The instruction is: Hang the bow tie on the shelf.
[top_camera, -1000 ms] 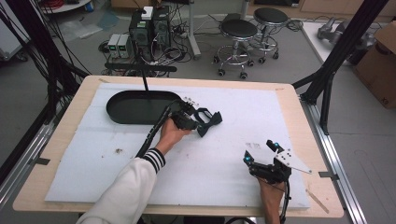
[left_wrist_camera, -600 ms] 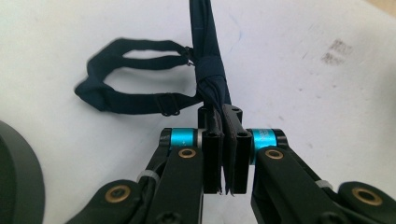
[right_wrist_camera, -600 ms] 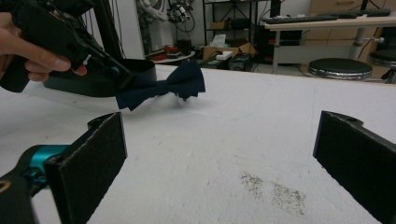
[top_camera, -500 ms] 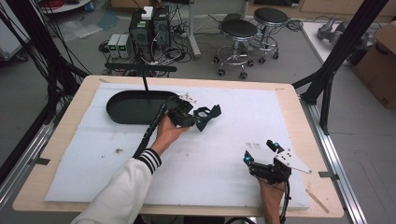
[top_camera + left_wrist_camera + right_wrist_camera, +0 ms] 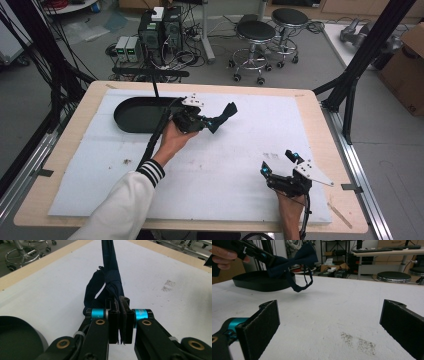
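A dark navy bow tie (image 5: 223, 115) hangs lifted above the white mat, pinched in my left gripper (image 5: 209, 122). Seen from the left gripper view, the jaws are shut on the bow tie (image 5: 110, 282), whose strap loops out ahead. The right gripper view shows the bow tie (image 5: 297, 258) raised, its strap dangling just clear of the mat. A black oval tray (image 5: 125, 117) lies at the mat's far left, right beside the left hand. My right gripper (image 5: 280, 162) stands open near the front right, its pads (image 5: 259, 327) wide apart with nothing between them.
The white mat (image 5: 230, 165) covers most of the wooden table (image 5: 320, 120). A dusty smudge (image 5: 359, 342) marks the mat just ahead of the right gripper. Stools (image 5: 255, 32), computer boxes and cables stand on the floor beyond the far edge.
My left gripper has lifted the bow tie off the mat and tilted it upward to the right. The right gripper has stayed in place.
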### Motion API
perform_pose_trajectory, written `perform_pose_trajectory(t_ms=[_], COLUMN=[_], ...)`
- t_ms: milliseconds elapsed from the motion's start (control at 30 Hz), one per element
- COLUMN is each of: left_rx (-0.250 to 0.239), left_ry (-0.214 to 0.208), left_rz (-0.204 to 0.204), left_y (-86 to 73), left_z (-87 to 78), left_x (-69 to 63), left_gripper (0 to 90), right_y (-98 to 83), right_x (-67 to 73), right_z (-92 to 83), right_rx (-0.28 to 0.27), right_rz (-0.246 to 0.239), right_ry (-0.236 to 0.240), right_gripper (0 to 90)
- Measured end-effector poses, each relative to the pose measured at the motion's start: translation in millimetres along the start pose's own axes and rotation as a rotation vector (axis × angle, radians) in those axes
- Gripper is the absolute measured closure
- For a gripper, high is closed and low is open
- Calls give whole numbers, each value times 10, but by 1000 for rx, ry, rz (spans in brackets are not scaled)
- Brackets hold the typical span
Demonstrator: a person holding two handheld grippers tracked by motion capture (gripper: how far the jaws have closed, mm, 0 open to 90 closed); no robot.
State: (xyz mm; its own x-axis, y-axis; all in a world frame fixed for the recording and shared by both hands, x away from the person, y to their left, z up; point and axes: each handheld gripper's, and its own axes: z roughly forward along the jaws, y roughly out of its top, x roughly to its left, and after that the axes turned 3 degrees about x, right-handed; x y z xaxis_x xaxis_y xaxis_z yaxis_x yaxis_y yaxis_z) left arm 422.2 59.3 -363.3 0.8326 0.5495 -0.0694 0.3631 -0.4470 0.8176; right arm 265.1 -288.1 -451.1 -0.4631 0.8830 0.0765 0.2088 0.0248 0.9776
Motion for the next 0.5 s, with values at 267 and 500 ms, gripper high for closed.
perform_pose_trajectory(t_ms=[267, 500], left_rx=[-42, -94], left_ry=[16, 42], left_rz=[-30, -25], left_y=[-8, 15], left_z=[-189, -411], left_x=[78, 144], left_gripper=[872, 873], right_y=[0, 0], right_x=[4, 6], right_z=[0, 1], right_rx=[1, 1], right_rz=[0, -1], right_ry=[-2, -3], right_gripper=[16, 16])
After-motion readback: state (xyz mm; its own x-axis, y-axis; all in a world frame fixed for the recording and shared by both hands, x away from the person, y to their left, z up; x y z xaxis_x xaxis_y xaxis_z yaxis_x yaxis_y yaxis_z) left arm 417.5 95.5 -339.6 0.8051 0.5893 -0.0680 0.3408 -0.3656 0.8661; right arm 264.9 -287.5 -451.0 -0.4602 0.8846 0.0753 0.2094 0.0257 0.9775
